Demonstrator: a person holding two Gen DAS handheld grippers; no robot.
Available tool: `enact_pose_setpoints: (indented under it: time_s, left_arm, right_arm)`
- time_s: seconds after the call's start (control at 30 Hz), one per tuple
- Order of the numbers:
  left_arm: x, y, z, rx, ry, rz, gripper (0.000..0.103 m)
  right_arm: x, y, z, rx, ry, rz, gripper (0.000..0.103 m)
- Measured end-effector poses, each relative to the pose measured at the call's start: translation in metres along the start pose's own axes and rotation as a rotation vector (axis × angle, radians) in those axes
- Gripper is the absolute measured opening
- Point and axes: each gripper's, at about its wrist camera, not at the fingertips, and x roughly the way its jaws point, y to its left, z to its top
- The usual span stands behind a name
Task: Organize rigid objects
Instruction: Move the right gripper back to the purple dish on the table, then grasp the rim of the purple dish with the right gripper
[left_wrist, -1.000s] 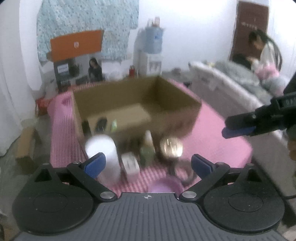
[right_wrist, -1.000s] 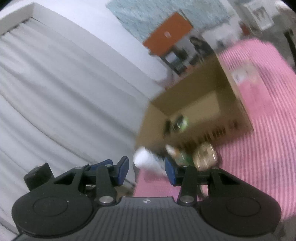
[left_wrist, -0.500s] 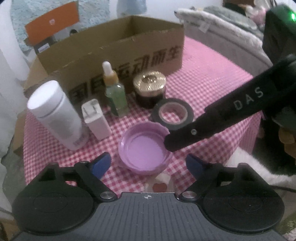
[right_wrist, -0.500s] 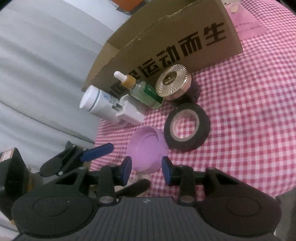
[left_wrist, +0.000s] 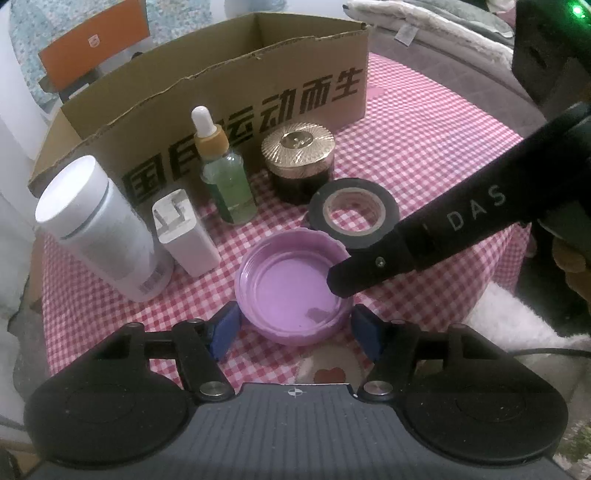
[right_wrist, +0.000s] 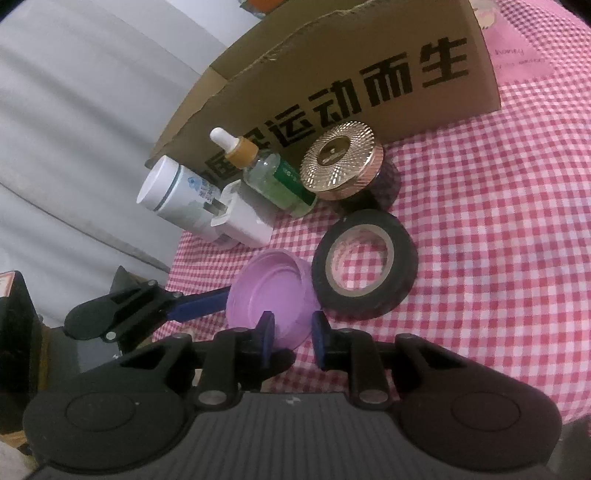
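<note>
Near the tablecloth's (left_wrist: 424, 147) edge — right gripper (right_wrist: 291, 332) clamped on purple lid's (left_wrist: 291, 288) rim, left gripper's (left_wrist: 295, 328) jaws closing around it.

A shallow purple lid (left_wrist: 291, 284) lies open side up on the checked desk (left_wrist: 424, 155), just beside a black tape roll (left_wrist: 354, 212), before an upright dropper bottle (left_wrist: 225, 177).
</note>
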Motion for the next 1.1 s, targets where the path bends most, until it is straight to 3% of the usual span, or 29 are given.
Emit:
enact_pose_setpoints:
  time_s: [0.3,0.73,1.1]
  left_arm:
    - [0.006,-0.011,0.012,0.034,0.001,0.004,0.065]
    - [0.017,-0.013,0.023,0.052,0.023,0.008,0.074]
    - [0.014,-0.012,0.022,0.044,0.011,0.016,0.071]
  right_arm:
    - [-0.011,-0.011,0.006,-0.012,0.003,-0.011,0.024]
    - [-0.014,-0.014,0.006,0.005,0.002,0.005,0.025]
    - [-0.013,-0.012,0.006,0.012,0.002,0.004,0.025]
